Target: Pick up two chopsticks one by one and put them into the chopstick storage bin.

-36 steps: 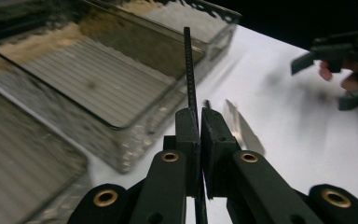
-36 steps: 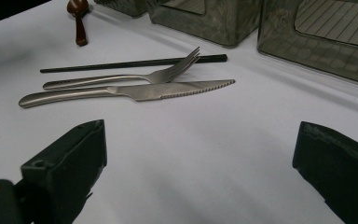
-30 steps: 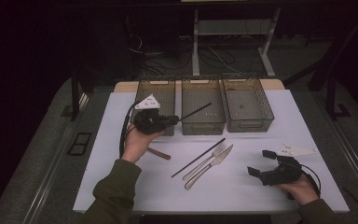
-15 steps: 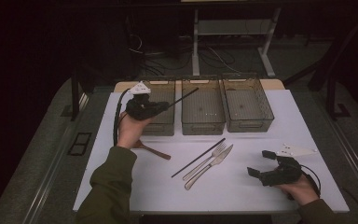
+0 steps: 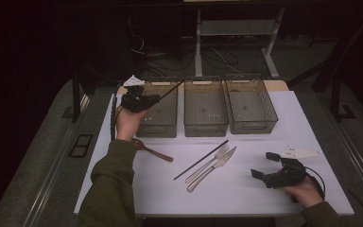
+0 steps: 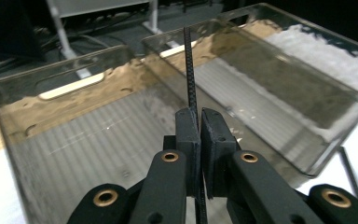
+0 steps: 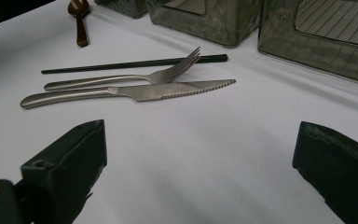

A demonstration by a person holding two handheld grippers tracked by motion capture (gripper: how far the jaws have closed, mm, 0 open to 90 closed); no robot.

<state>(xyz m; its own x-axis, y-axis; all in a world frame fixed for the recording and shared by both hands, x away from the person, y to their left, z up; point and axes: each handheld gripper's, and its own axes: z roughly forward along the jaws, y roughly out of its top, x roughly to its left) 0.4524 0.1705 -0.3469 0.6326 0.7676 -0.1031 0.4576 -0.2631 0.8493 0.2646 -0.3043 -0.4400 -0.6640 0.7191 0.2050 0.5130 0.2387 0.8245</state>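
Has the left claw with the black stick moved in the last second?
Yes. The left claw carried the chopstick away from the person, over the left bin.

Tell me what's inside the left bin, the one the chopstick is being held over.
The left bin looks empty: its ribbed floor shows bare in the left gripper view. The left gripper and its chopstick cover a narrow strip of that floor, so that part cannot be checked.
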